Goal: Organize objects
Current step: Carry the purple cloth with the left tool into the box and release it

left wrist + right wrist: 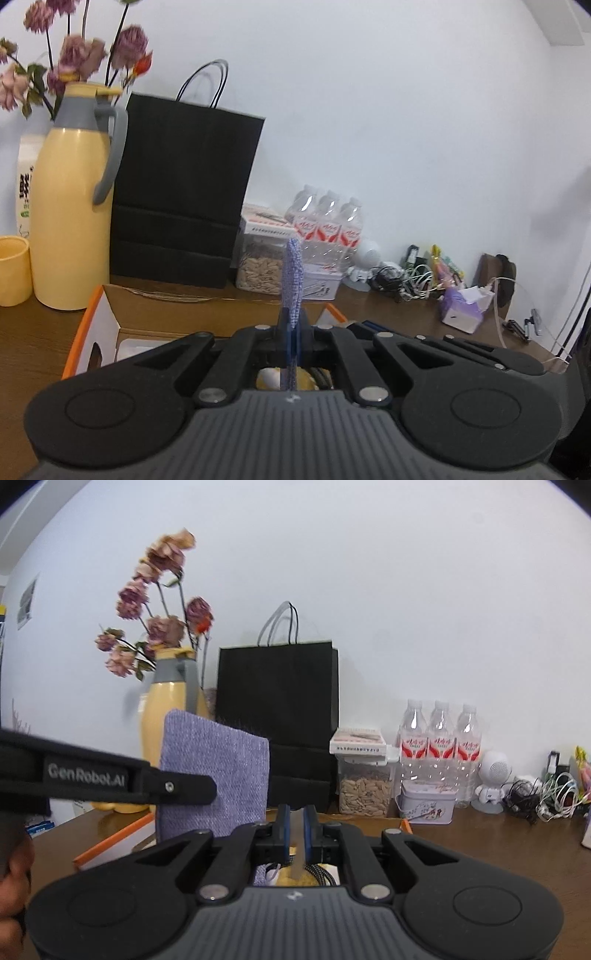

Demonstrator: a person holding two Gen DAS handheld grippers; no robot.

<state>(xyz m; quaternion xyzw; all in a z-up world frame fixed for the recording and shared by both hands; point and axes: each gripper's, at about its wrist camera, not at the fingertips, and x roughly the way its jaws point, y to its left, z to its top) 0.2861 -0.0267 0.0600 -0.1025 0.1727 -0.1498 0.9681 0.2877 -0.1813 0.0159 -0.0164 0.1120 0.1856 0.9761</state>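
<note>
My left gripper (293,328) is shut on a purple knitted cloth (293,280), seen edge-on and standing upright between the jaws. The same cloth (218,771) shows flat in the right wrist view, held up above an open cardboard box with orange edges (110,314), with the left gripper's body across its lower left. My right gripper (296,830) is shut on a thin grey-brown flap or strip (297,843) at the box's edge; what it is I cannot tell. Yellow items and a braided cable (325,875) lie in the box below.
On the brown table (33,339) stand a yellow thermos jug (70,199) with dried flowers behind, a yellow cup (13,271), a black paper bag (181,184), a seed jar (364,790), a tin (428,805), three water bottles (439,742), tangled cables (539,797), a tissue pack (463,308).
</note>
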